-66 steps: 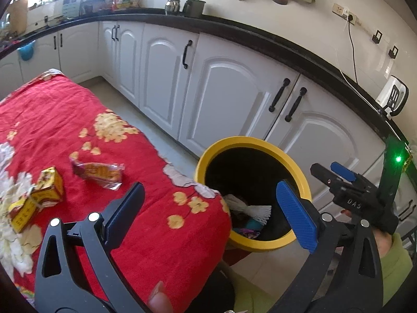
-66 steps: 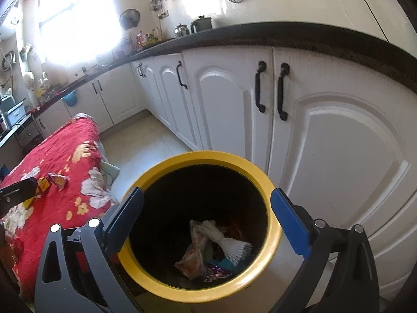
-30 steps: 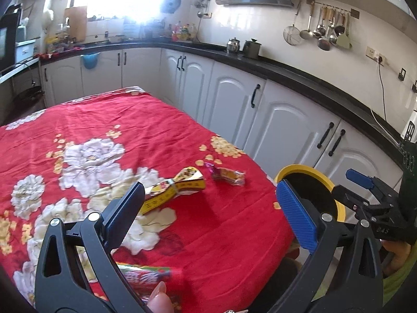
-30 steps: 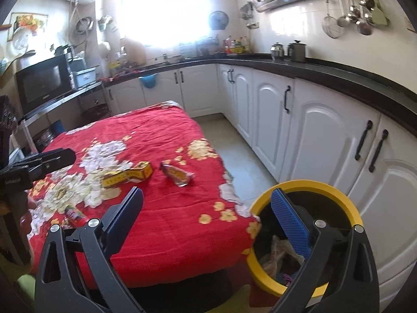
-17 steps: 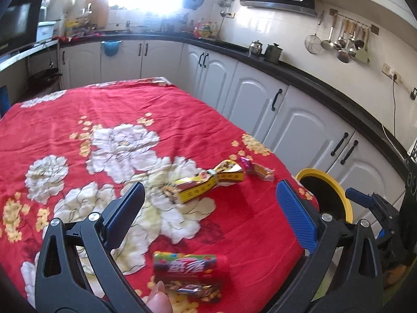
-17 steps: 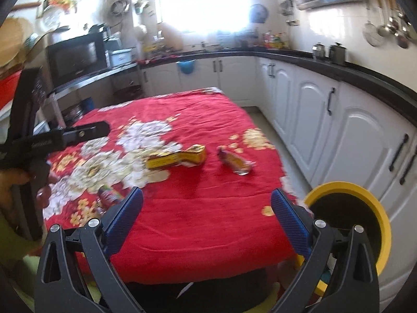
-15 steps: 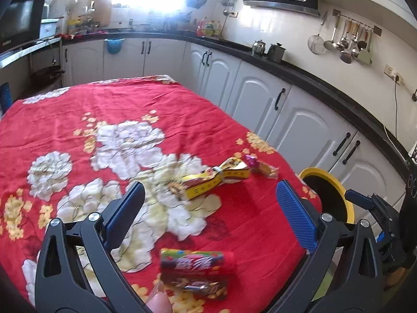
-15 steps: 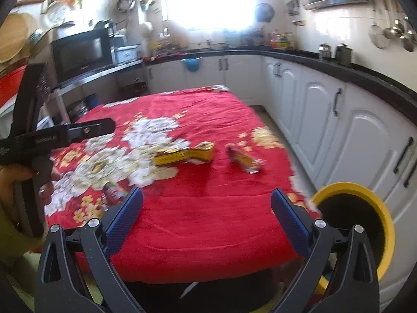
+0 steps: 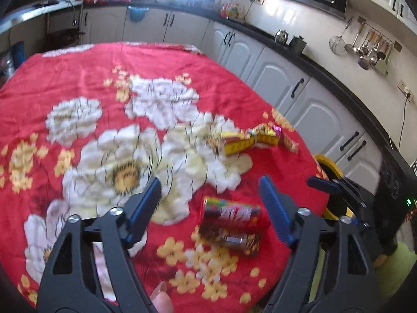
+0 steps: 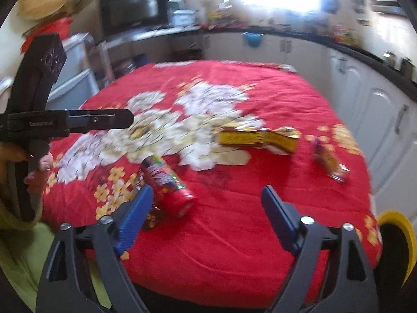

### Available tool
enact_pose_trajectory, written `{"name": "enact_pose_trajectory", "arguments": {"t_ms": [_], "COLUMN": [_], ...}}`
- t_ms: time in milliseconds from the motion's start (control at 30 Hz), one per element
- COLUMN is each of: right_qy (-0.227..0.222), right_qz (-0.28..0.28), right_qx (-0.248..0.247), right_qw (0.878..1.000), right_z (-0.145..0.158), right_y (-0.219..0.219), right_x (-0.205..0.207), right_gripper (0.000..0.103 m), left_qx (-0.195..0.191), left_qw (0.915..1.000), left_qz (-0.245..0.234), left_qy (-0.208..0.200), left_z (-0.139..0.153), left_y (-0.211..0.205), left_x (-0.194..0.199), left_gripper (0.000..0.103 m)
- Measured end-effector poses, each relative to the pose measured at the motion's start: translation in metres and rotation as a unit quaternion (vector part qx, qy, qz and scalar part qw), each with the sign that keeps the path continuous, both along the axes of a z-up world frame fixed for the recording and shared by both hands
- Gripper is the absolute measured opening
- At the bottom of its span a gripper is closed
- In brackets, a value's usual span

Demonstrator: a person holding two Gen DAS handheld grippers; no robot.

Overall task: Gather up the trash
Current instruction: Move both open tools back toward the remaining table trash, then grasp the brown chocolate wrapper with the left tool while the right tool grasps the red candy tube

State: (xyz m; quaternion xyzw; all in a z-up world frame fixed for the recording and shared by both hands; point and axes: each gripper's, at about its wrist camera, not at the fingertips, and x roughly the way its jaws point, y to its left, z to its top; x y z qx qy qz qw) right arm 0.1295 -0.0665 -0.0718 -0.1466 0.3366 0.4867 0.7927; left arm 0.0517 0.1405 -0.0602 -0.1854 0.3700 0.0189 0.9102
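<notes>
Both of our grippers have swung away from the yellow bin [image 10: 402,237] and now face the table's red flowered cloth [image 9: 78,78]. Going left to right, our left gripper [image 9: 209,200] hovers over the near edge, fingers spread wide and holding nothing. Just ahead of it, between the tips and nearer the right one, lies a red snack tube [image 9: 232,212] on a dark wrapper [image 9: 234,240]. Farther back sits a flattened yellow carton [image 9: 245,142], then a small wrapper [image 9: 289,142], blurred, possibly candy. Our right gripper [image 10: 206,208] is also wide open and empty. The bin stands beyond the table's right corner.
</notes>
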Motion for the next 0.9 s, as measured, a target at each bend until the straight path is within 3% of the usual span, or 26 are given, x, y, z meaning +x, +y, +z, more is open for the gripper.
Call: {"name": "enact_pose_trajectory", "arguments": {"t_ms": [67,467,533,667,900], "right_qy": [-0.003,0.049,0.053,0.067,0.076], "right_qz": [0.019,0.102,0.1,0.088,0.041], "right_qx": [-0.015,-0.048,-0.047,-0.029,-0.01], "right_qw": [1.0,0.992,0.992,0.993,0.996], "right_z": [-0.005,-0.032,-0.036,-0.038,-0.038], "right_y": [0.012,0.054,0.056,0.05,0.03], "right_x": [0.002,0.019,0.023,0.036,0.054], "right_gripper": [0.072,0.059,0.052,0.028,0.028], "left_qx": [-0.009,-0.049,-0.056,-0.078,-0.103], "left_qw": [0.9999,0.9961,0.9951,0.9924,0.9876], "left_qz": [-0.005,-0.02,-0.026,-0.036,-0.042], "left_qy": [0.012,0.07,0.077,0.088,0.111], "left_z": [-0.006,-0.036,-0.04,-0.047,-0.059], "left_y": [0.001,0.003,0.0,-0.004,-0.013], "left_x": [-0.002,-0.019,-0.018,-0.011,0.006], "left_gripper": [0.06,0.048,0.045,0.043,0.042]}}
